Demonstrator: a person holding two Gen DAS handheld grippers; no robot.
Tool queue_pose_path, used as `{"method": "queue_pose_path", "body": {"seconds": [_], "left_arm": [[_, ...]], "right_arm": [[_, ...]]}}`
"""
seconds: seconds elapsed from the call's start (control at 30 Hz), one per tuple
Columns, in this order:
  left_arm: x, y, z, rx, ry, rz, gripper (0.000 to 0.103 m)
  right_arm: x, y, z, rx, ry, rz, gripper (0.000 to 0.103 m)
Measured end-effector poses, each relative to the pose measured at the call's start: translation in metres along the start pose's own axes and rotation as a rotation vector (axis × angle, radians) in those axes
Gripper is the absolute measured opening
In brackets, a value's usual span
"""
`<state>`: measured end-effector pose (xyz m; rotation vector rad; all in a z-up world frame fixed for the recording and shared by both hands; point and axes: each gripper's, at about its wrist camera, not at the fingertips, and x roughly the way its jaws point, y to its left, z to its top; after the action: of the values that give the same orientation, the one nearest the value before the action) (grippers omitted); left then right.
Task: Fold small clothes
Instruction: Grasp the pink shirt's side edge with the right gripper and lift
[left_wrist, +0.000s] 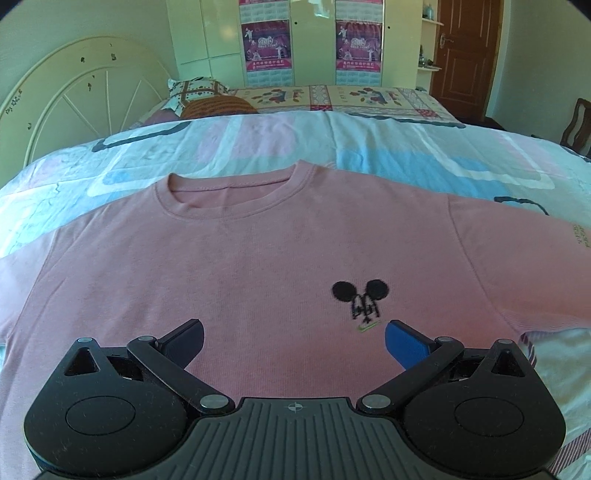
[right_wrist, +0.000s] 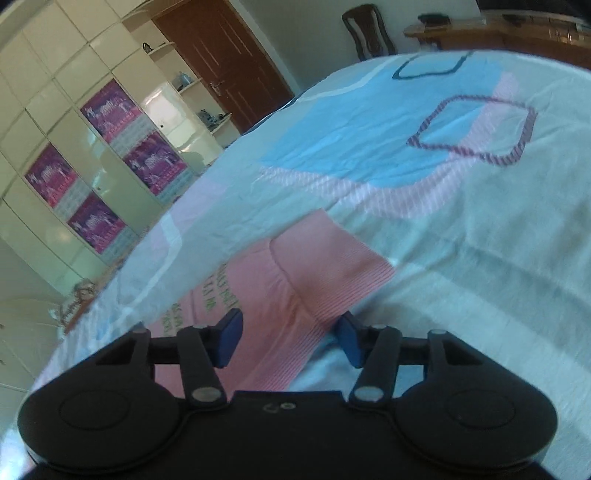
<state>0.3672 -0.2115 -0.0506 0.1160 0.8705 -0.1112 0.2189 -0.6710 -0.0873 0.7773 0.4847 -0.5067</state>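
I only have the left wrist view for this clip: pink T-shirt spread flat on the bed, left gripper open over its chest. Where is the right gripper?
Observer: The right gripper is at a sleeve of the pink T-shirt, with its cuff between the fingers.
Operator: Has it clamped the sleeve?
Observer: No, its jaws stand apart, nothing pinched.
Operator: Is anything printed on that sleeve?
Observer: Yes, green lettering runs along it, too blurred to read.
Operator: What lies past the cuff?
Observer: Only the patterned bedsheet, then a wooden chair.
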Motion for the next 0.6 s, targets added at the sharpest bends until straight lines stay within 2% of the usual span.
{"method": "queue_pose_path", "body": {"seconds": [0.07, 0.2, 0.23, 0.27, 0.43, 0.6], "left_arm": [[-0.001, -0.002, 0.001, 0.003, -0.001, -0.002, 0.103], [-0.008, 0.004, 0.004, 0.004, -0.014, 0.006, 0.103], [-0.009, 0.007, 0.004, 0.006, -0.016, 0.010, 0.103], [-0.009, 0.011, 0.005, 0.008, -0.017, 0.016, 0.103], [-0.013, 0.036, 0.003, -0.016, -0.018, 0.031, 0.103], [-0.010, 0.067, -0.004, -0.053, -0.004, 0.017, 0.103]], "right_arm": [[0.001, -0.001, -0.004, 0.030, 0.015, 0.042, 0.041], [0.003, -0.017, 0.004, 0.120, -0.032, -0.016, 0.024], [0.005, -0.018, 0.007, 0.118, -0.024, -0.035, 0.015], [0.008, -0.014, 0.009, 0.089, -0.017, -0.058, 0.012], [0.013, 0.024, 0.007, -0.137, -0.016, -0.155, 0.010], [0.008, 0.080, -0.009, -0.284, -0.023, -0.071, 0.010]]}}
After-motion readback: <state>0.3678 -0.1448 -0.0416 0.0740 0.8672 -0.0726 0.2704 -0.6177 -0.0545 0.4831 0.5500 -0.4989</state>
